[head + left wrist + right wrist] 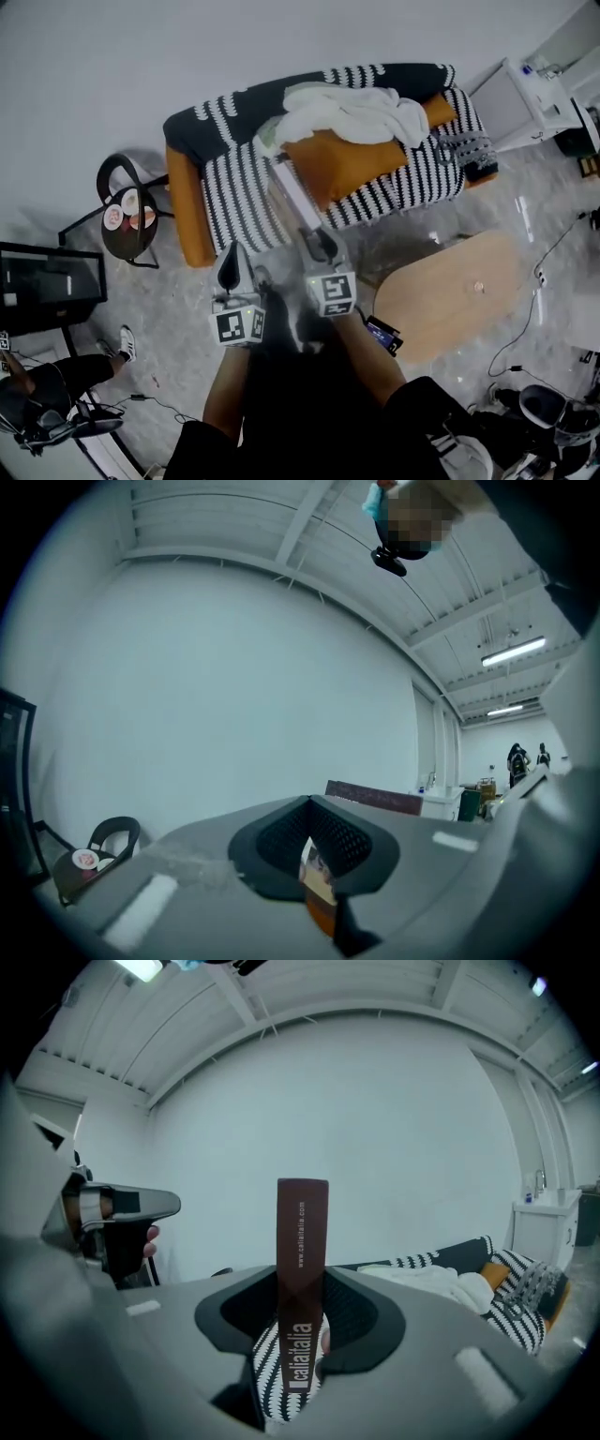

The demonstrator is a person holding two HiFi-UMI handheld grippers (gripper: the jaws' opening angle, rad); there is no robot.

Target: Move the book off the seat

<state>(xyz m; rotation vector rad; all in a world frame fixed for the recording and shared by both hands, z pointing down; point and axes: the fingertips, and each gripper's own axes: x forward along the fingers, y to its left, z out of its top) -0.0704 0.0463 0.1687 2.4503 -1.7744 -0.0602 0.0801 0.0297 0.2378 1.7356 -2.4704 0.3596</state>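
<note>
Between the jaws of the right gripper [301, 1327] stood the book [302, 1241], clamped with its brown spine upright and facing the camera, white lettering running along it. The left gripper [311, 841] had its jaws pressed together at the tips, with nothing gripped and only a thin sliver of orange and white showing in the gap.

From the head view, the book [292, 195] reached from the right gripper [317, 242] toward the centre of the frame, clear of the black-and-white striped sofa [234, 192] beyond it. An orange cushion [349, 164] and a white blanket [354, 112] lay on the sofa. The left gripper [234, 261] was just left of the right one. A small round bench [131, 225] sat at left and an oval wooden bench [450, 291] at lower right.
</note>
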